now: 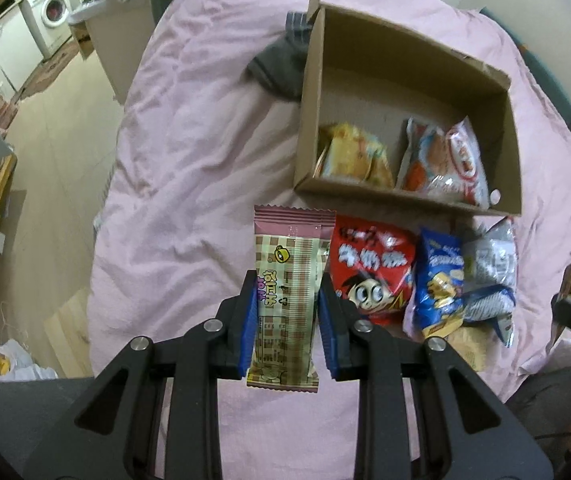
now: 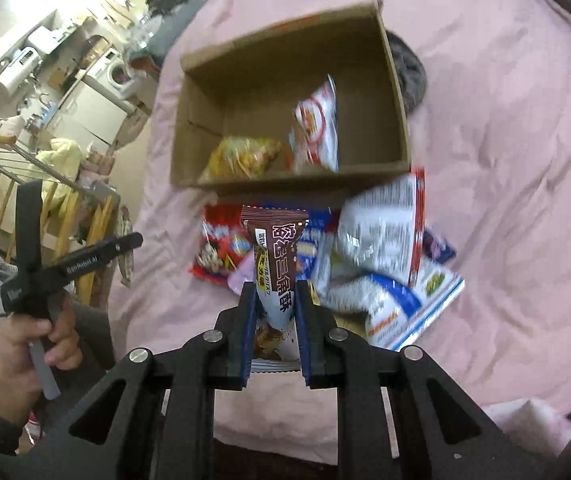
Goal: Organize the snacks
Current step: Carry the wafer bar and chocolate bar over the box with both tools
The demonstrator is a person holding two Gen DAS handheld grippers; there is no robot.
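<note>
Left gripper (image 1: pixel 287 316) fingers clamped on checked pink-beige snack bar (image 1: pixel 287 292), long axis pointing forward toward cardboard box (image 1: pixel 309 120). Right gripper (image 2: pixel 274 322) fingers clamped on brown wafer packet (image 2: pixel 275 264), same orientation. Box lay ahead on pink bed (image 1: pixel 189 140), holding two bags; loose snack pile (image 1: pixel 425 276) just before it.

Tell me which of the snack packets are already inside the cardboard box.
Two: the yellow packet and the white-and-red packet, side by side in the cardboard box. Every other packet lies outside on the pink sheet or sits clamped in a gripper.
</note>
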